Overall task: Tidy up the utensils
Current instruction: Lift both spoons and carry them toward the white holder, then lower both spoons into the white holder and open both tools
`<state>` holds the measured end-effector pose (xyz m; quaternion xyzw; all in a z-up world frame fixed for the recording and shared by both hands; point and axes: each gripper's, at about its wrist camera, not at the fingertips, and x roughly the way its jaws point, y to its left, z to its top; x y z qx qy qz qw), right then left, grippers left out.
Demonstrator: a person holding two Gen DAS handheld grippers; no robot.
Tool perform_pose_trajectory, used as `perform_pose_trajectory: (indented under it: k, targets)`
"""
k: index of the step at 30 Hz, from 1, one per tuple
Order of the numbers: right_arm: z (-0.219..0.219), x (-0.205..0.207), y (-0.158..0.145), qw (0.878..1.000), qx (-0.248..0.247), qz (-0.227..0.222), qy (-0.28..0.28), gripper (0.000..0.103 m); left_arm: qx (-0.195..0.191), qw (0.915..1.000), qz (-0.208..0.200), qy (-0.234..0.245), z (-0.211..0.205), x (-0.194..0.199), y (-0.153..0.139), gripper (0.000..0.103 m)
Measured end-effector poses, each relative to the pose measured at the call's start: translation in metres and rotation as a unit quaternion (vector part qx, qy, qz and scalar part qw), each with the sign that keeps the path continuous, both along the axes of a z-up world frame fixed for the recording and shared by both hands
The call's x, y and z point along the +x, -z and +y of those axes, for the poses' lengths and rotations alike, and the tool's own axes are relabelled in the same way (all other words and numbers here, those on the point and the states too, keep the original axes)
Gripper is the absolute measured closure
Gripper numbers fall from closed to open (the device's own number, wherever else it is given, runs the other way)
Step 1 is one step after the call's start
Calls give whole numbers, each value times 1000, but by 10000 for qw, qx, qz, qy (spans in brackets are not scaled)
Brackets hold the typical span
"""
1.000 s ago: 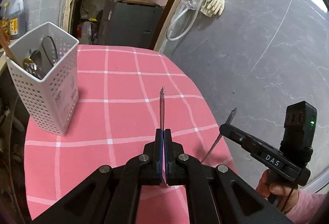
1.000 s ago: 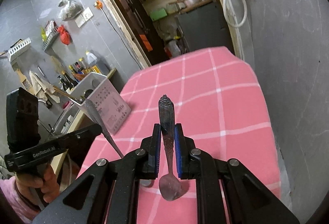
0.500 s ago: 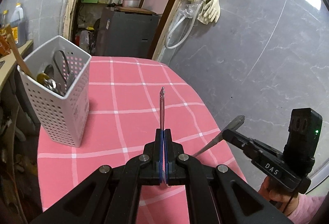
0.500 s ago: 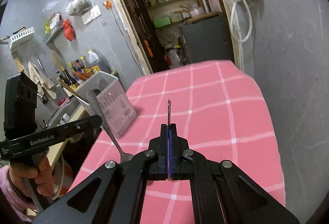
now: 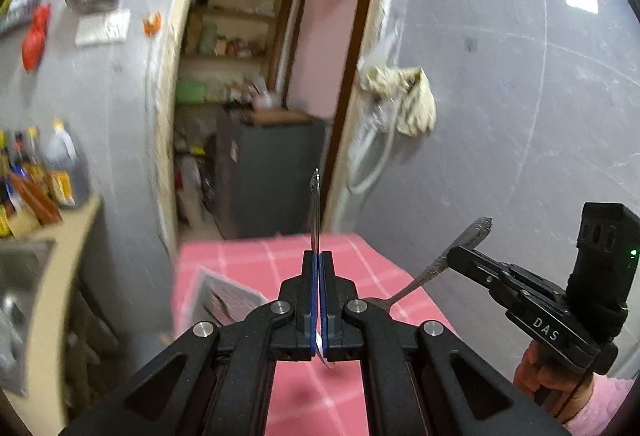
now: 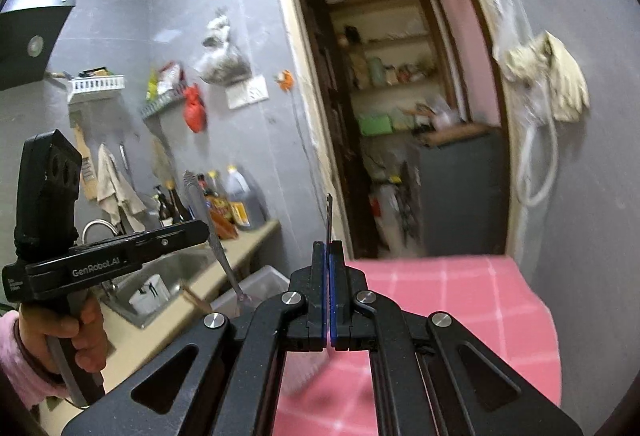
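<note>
My left gripper (image 5: 319,276) is shut on a thin metal utensil (image 5: 316,204) that I see edge-on, its handle poking up past the fingertips. My right gripper (image 6: 329,268) is shut on a spoon (image 6: 328,216), also edge-on. In the left wrist view the right gripper (image 5: 456,256) shows at the right, the spoon's ornate handle (image 5: 480,226) up and its other end slanting down. In the right wrist view the left gripper (image 6: 204,232) holds its utensil (image 6: 216,240) tilted. The white perforated holder (image 6: 260,284) stands low on the pink checked table (image 6: 460,296), partly hidden behind my fingers.
A counter with a steel sink (image 6: 160,276) and several bottles (image 6: 236,208) runs along the left. Behind the table is an open doorway with a dark cabinet (image 6: 460,188). Gloves (image 6: 552,76) and a hose hang on the grey wall. A hand (image 5: 540,376) grips the right handle.
Both grippers have risen and tipped up, so table and holder now sit low in the views. The right jaws closed tight and the spoon turned edge-on.
</note>
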<state>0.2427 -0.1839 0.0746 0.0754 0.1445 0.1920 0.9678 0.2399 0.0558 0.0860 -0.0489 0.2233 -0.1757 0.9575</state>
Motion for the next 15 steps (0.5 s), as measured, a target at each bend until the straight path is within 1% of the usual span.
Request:
perform_pose_trajectory:
  k: [3, 6, 8, 10, 15]
  targets:
    - [24, 16, -11, 9998, -130, -65, -151, 102, 105, 9995, -229, -171, 14, 10, -12, 101]
    - [45, 32, -9, 9992, -260, 40, -296, 102, 288, 9983, -405, -311, 26, 23, -15, 101]
    - [56, 40, -4, 9985, -374, 134, -368, 102, 379, 9977, -441, -351, 32, 30, -13, 101]
    - [70, 51, 4, 9970, -551, 326, -441, 102, 483, 9973, -439, -348, 36, 35, -11, 101]
    - [95, 64, 28, 9920, -958, 658, -482, 102, 718, 9967, -350, -175, 37, 46, 8, 101]
